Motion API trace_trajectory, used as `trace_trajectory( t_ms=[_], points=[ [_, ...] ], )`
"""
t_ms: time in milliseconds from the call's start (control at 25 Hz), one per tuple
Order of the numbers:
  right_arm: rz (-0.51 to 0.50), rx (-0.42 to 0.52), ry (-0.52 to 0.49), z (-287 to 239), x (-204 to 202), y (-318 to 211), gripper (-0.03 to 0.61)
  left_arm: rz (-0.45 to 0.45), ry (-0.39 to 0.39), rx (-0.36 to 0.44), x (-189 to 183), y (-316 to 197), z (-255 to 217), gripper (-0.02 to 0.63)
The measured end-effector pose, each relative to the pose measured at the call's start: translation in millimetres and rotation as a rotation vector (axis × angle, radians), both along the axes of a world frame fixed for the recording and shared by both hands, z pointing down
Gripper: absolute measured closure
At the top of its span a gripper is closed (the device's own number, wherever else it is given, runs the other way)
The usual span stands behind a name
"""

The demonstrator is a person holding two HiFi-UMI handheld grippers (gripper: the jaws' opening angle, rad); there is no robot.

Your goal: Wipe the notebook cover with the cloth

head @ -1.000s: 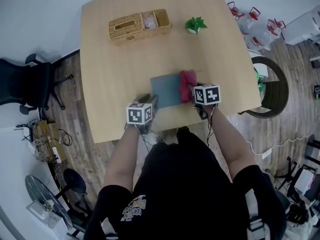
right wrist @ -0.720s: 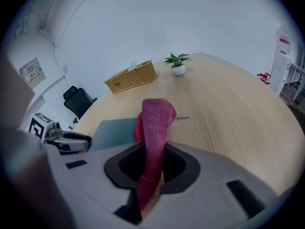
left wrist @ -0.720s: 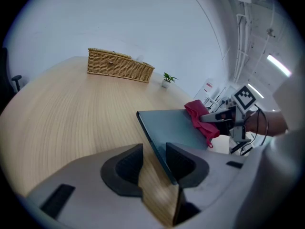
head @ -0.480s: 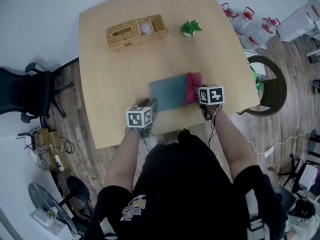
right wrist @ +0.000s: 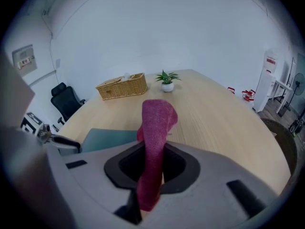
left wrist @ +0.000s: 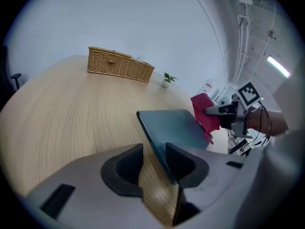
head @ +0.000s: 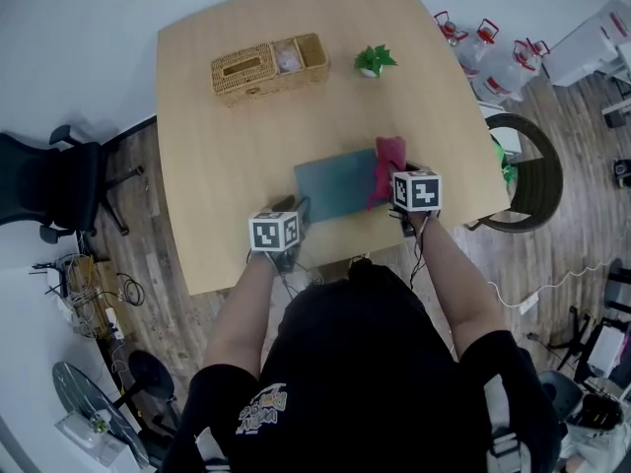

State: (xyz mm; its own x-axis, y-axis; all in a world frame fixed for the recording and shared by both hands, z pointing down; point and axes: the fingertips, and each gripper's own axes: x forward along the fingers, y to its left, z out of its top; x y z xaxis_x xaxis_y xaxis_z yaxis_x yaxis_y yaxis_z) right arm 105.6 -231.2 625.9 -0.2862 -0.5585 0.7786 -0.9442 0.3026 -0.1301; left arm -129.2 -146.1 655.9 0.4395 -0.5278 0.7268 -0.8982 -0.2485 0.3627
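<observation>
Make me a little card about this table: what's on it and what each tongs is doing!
Table: light wood
Notebook: grey-blue, lying flat near the person
Cloth: red, at the notebook's right end
Right tongs: shut on the cloth
Left tongs: open, with the notebook's near edge between them
Far side: wicker basket and small potted plant

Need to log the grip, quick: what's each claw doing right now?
Left claw: open, straddling the notebook's near edge, not clamped on it.
Right claw: closed on the cloth.
</observation>
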Motion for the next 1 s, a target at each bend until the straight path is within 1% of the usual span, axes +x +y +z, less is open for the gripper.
trace_trajectory(
  t_ms=[80,160,280,360,480,600,720,840,1000],
  points=[
    [-0.012,0.023,-0.046,-9.0,-15.1,-4.0,0.509,0.001,-0.001,0.0,-0.8,-0.2,0.2,0.471],
    [-0.031,0.033,-0.126,-17.6,-37.4,-7.2,0.509,0.001,-0.003,-0.002,-2.0,-0.4,-0.3,0.471],
    [-0.077,0.001,-0.252,-22.6,-76.8,-6.7,0.509,-0.001,-0.002,-0.004,-1.3,-0.2,-1.1,0.471],
    [-0.131,-0.033,-0.287,-21.1,-104.2,-3.2,0.509,-0.002,-0.003,-0.005,-1.0,-0.3,-0.8,0.471],
    [-0.229,-0.066,-0.289,-16.0,-142.9,2.3,0.509,-0.002,0.001,-0.006,-0.6,-1.3,-0.2,0.471],
    [-0.302,-0.1,-0.288,-7.6,-174.4,8.8,0.509,-0.001,0.004,-0.009,0.2,-1.6,0.4,0.472],
    [-0.359,-0.146,-0.276,2.1,-199.9,17.4,0.509,0.0,0.005,-0.01,0.2,-0.6,0.8,0.472],
    [-0.415,-0.166,-0.272,7.4,-224.0,22.1,0.509,0.001,0.008,-0.009,-1.0,-1.5,1.1,0.472],
    [-0.465,-0.194,-0.262,15.7,-243.9,25.7,0.509,0.0,0.008,-0.008,-2.2,-2.0,1.9,0.472]
  ],
)
